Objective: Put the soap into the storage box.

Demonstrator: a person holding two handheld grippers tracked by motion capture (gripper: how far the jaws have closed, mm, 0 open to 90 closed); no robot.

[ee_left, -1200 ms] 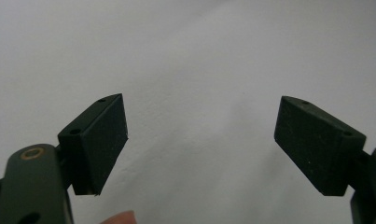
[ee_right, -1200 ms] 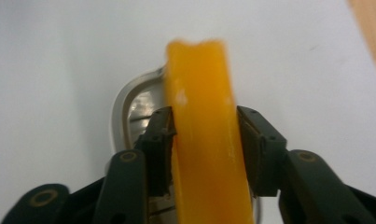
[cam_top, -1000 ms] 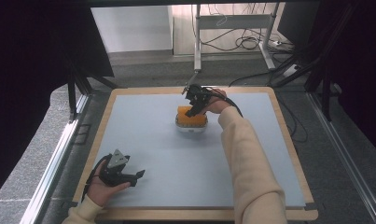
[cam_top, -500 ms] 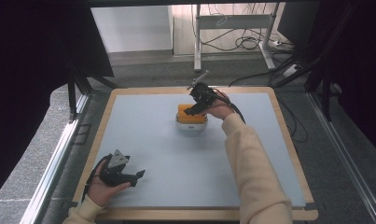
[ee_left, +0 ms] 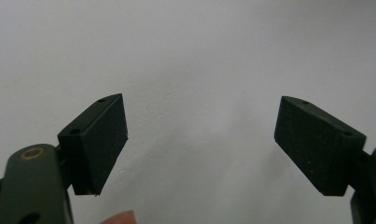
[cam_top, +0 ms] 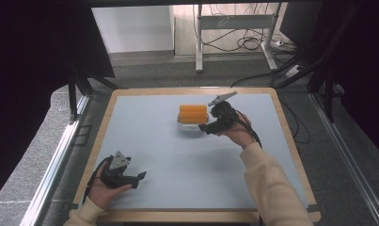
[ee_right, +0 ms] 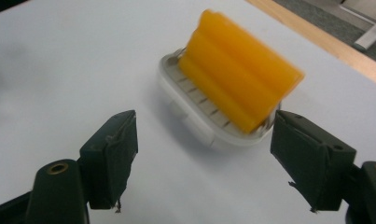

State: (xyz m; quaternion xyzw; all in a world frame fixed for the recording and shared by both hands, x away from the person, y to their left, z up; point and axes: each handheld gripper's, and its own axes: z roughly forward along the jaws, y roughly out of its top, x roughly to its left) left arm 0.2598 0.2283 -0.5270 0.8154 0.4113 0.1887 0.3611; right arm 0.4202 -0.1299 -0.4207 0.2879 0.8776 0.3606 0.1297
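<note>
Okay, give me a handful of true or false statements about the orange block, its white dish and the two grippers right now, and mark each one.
1. The orange block sits on the white dish. True.
2. The right gripper is shut on the block. False: its jaws stand open, just short of the dish.
3. The left gripper is open over bare table. True.
4. The left gripper is beside the dish. False: it rests near the table's front left corner, well apart.
5. The dish lies toward the table's far side. True.
</note>
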